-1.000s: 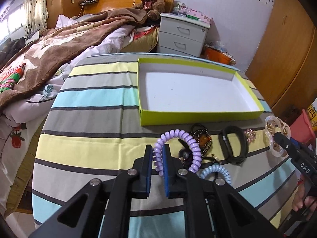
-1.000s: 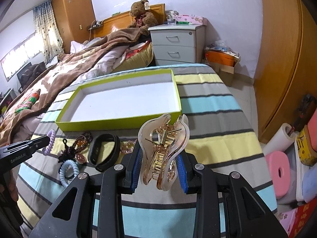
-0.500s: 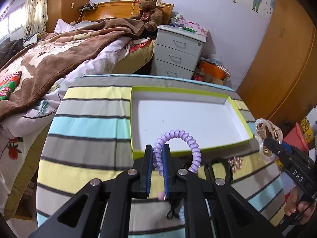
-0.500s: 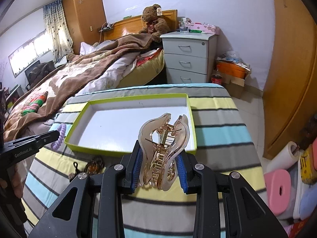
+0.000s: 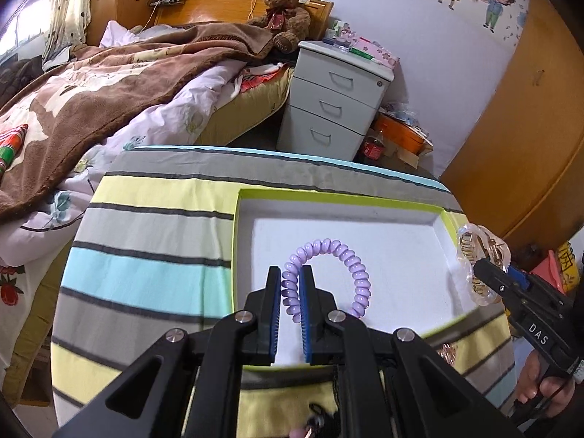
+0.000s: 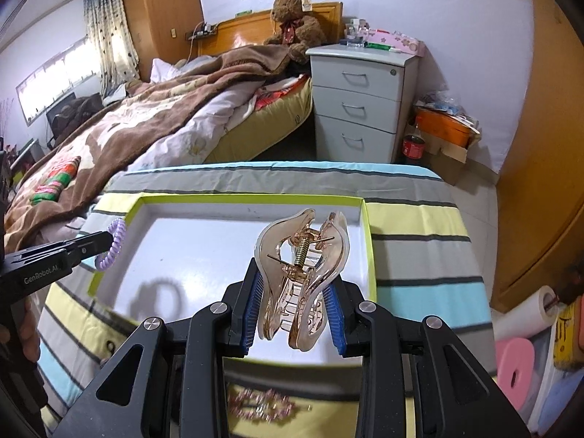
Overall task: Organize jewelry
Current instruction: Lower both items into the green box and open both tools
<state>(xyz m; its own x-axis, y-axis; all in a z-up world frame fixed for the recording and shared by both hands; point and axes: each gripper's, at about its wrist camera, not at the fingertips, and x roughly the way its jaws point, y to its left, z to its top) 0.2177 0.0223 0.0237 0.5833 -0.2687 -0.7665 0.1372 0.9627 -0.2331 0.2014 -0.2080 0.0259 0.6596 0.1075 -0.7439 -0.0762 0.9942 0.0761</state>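
Observation:
My left gripper [image 5: 291, 284] is shut on a purple spiral hair tie [image 5: 330, 252] and holds it above the white floor of the green-rimmed tray [image 5: 339, 193]. My right gripper [image 6: 297, 281] is shut on a clear amber claw hair clip [image 6: 303, 273], held over the tray's [image 6: 368, 233] right side. In the left wrist view the clip [image 5: 478, 252] hangs at the tray's right rim. In the right wrist view the hair tie [image 6: 113, 242] hangs at the tray's left rim.
The tray lies on a table with a striped cloth [image 5: 153, 255]. A pink sparkly clip [image 6: 262, 407] lies on the cloth below my right gripper. A bed [image 5: 91, 84] and a grey drawer unit [image 5: 335, 98] stand behind the table.
Both grippers have moved forward and up, from above the pile of jewelry on the cloth to over the tray, each carrying its item.

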